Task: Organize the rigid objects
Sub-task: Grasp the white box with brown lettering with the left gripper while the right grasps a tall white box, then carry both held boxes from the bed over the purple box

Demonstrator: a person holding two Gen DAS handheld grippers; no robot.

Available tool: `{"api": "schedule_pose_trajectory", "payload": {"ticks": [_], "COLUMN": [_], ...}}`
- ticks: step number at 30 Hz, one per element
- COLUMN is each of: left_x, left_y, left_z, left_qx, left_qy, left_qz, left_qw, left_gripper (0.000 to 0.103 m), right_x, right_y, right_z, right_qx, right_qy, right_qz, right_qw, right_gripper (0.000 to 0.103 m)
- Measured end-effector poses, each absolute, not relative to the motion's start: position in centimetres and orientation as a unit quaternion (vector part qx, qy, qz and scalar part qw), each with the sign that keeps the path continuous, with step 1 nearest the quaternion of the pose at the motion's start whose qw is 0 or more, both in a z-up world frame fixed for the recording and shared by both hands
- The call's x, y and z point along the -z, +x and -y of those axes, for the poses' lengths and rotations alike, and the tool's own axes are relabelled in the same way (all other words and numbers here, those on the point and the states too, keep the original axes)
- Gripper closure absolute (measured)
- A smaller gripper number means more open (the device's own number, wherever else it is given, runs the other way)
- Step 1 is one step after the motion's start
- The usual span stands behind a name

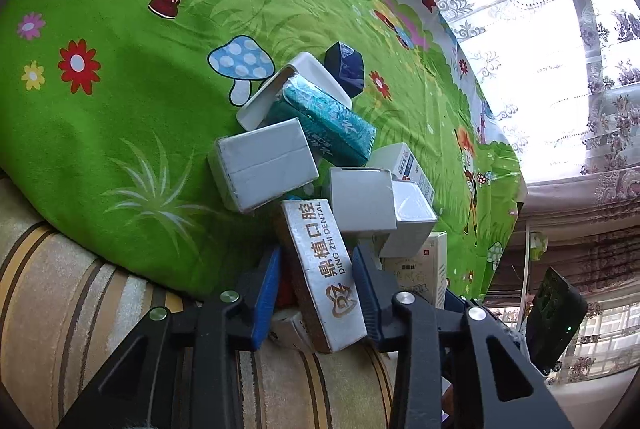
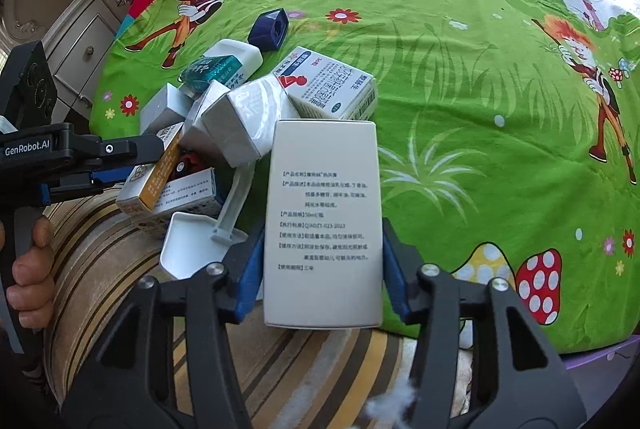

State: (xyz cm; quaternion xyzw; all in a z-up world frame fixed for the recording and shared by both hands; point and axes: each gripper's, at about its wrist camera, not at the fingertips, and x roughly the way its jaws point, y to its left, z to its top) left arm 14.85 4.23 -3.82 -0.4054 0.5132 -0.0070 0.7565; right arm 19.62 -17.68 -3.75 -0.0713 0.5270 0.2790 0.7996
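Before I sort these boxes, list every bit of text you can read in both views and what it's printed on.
"鼎植口腔 DING ZHI DENTAL": long silver carton between the left claw's pads.
"GenRobot.AI": black body of the left claw, in the right wrist view.
Tall white carton in the right claw: bracketed Chinese lines, too small to read.
White-and-blue medicine box: large Chinese print, upside down, unreadable.
Teal packet: blurred.

The right gripper (image 2: 323,269) clamps a tall white box (image 2: 323,225) with printed text at the near edge of the green cartoon bedsheet (image 2: 460,77). To its left lies a pile of small boxes (image 2: 240,117), with a white tray (image 2: 188,249) and a navy cap (image 2: 269,29). The left gripper (image 2: 80,157) reaches into the pile, a hand (image 2: 28,269) on its handle.
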Motion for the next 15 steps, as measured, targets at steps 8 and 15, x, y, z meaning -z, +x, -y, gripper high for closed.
{"api": "schedule_pose_trajectory", "payload": {"ticks": [8, 15], "left_x": [3.1, 2.4], "left_y": [14.6, 14.3], "left_z": [-4.0, -3.7], "left_qx": [0.013, 0.023], "left_qy": [-0.403, -0.401], "left_qz": [-0.502, -0.491], "left_qw": [0.765, 0.773], "left_gripper": [0.08, 0.083], "right_x": [2.3, 1.3], "right_y": [18.6, 17.7], "right_z": [19.0, 20.2], "right_qx": [-0.245, -0.223], "right_qy": [-0.071, -0.064], "right_qz": [-0.501, -0.485], "right_qw": [0.827, 0.843], "right_gripper": [0.047, 0.047]}}
